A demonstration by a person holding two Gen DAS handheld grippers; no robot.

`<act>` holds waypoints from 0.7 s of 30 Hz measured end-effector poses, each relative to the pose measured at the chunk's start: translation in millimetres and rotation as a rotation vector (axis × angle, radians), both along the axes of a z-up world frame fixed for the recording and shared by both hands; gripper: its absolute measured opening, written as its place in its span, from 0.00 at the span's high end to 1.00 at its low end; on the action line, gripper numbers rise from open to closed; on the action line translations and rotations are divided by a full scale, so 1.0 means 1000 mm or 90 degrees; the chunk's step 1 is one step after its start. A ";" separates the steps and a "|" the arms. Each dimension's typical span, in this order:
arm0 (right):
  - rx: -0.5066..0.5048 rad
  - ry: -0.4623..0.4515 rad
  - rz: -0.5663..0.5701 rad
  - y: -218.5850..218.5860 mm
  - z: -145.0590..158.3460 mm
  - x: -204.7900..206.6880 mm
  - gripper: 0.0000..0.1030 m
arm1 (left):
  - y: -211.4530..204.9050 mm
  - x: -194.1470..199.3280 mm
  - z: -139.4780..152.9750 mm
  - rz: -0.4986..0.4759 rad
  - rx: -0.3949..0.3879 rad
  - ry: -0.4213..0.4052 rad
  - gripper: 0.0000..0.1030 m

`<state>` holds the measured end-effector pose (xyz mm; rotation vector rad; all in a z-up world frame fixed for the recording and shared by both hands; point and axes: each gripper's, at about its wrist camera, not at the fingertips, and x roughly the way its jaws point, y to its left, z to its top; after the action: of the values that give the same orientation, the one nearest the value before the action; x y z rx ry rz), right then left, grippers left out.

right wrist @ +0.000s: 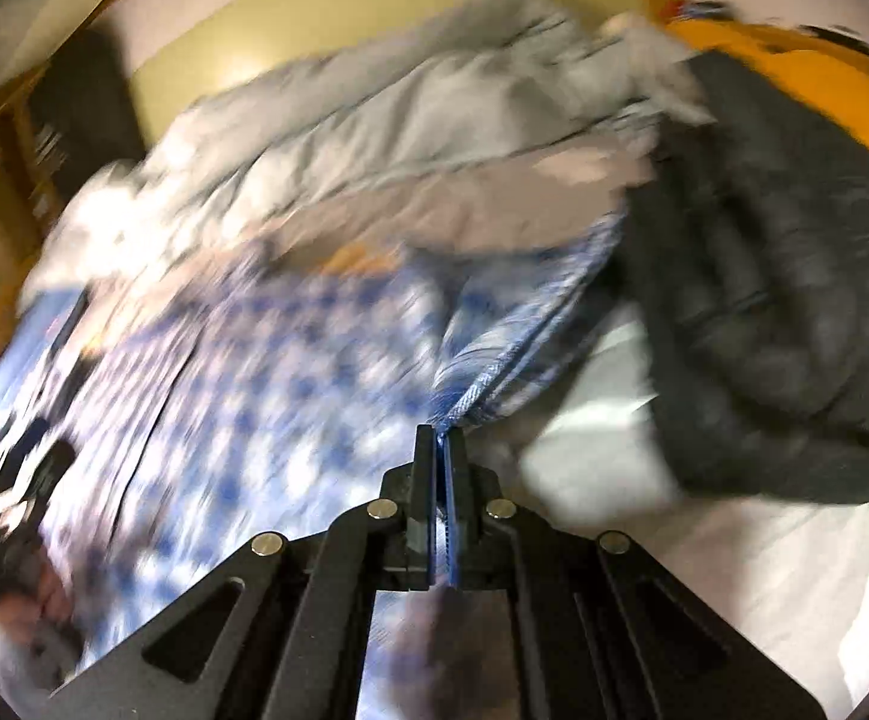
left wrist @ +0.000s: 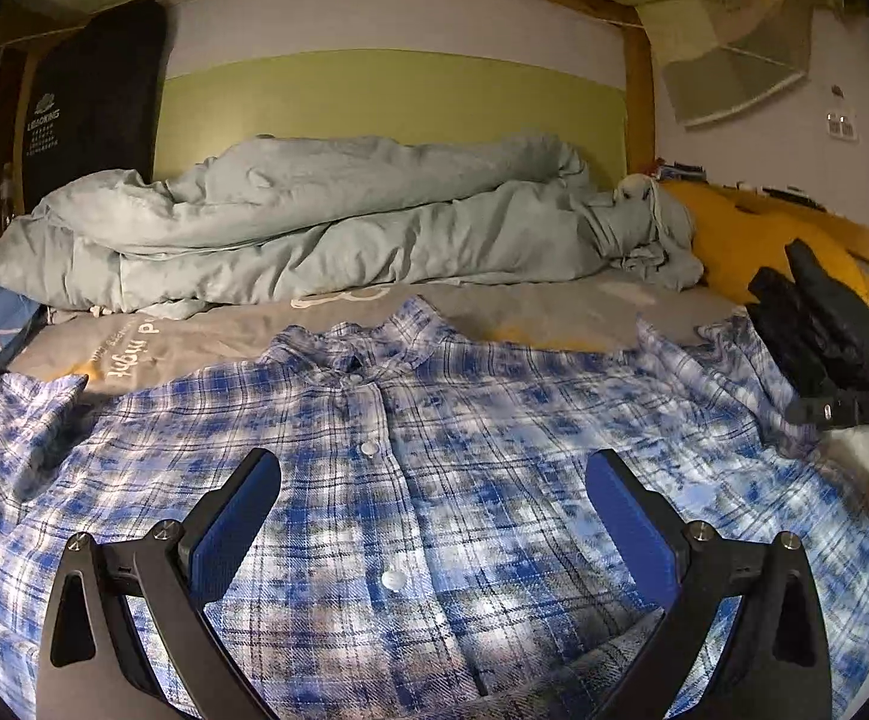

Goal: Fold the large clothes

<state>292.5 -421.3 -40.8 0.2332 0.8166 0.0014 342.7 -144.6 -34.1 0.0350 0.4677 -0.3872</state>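
A blue and white plaid shirt (left wrist: 446, 480) lies spread front-up on the bed, collar at the far side, buttons down its middle. My left gripper (left wrist: 433, 474) is open and empty, hovering over the shirt's chest with its blue pads (left wrist: 236, 528) wide apart. In the blurred right wrist view, my right gripper (right wrist: 440, 438) is shut on the edge of the shirt's right sleeve (right wrist: 512, 348), which stretches away from the jaws. The right gripper's tip also shows in the left wrist view (left wrist: 842, 408) at the right edge, by the sleeve.
A rumpled grey-green duvet (left wrist: 326, 222) lies along the far side of the bed. A black puffer jacket (right wrist: 794, 276) and an orange pillow (left wrist: 752, 234) sit at the right. A grey printed sheet (left wrist: 194, 336) lies beyond the collar. A white sheet (right wrist: 734, 552) covers the near right.
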 end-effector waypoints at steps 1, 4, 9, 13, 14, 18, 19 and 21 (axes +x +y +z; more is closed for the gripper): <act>-0.007 0.017 0.030 0.011 -0.003 -0.001 0.98 | 0.000 0.001 -0.001 0.001 0.000 0.002 0.00; -0.031 0.057 0.101 0.043 -0.009 -0.002 0.98 | 0.004 0.000 0.000 0.004 -0.008 0.005 0.00; -0.059 0.015 0.060 0.044 0.004 -0.005 0.57 | 0.004 0.001 0.001 0.004 -0.007 0.009 0.00; -0.020 -0.014 -0.044 0.010 0.014 0.006 0.57 | 0.001 0.001 -0.001 0.003 0.003 0.012 0.00; -0.002 -0.015 -0.074 -0.001 0.015 0.015 0.57 | 0.001 0.002 -0.001 0.004 0.006 0.016 0.00; 0.042 -0.009 -0.175 -0.037 0.009 0.044 0.58 | 0.001 0.006 -0.003 0.007 0.001 0.027 0.00; 0.045 -0.007 -0.183 -0.042 0.007 0.050 0.59 | 0.002 0.007 -0.003 0.007 -0.001 0.029 0.00; 0.040 -0.001 -0.191 -0.048 0.003 0.060 0.68 | 0.002 0.007 -0.003 0.008 -0.003 0.032 0.00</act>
<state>352.1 -469.8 -37.7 0.4132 0.7740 -0.2540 350.0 -142.3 -37.5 0.0177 0.5158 -0.3768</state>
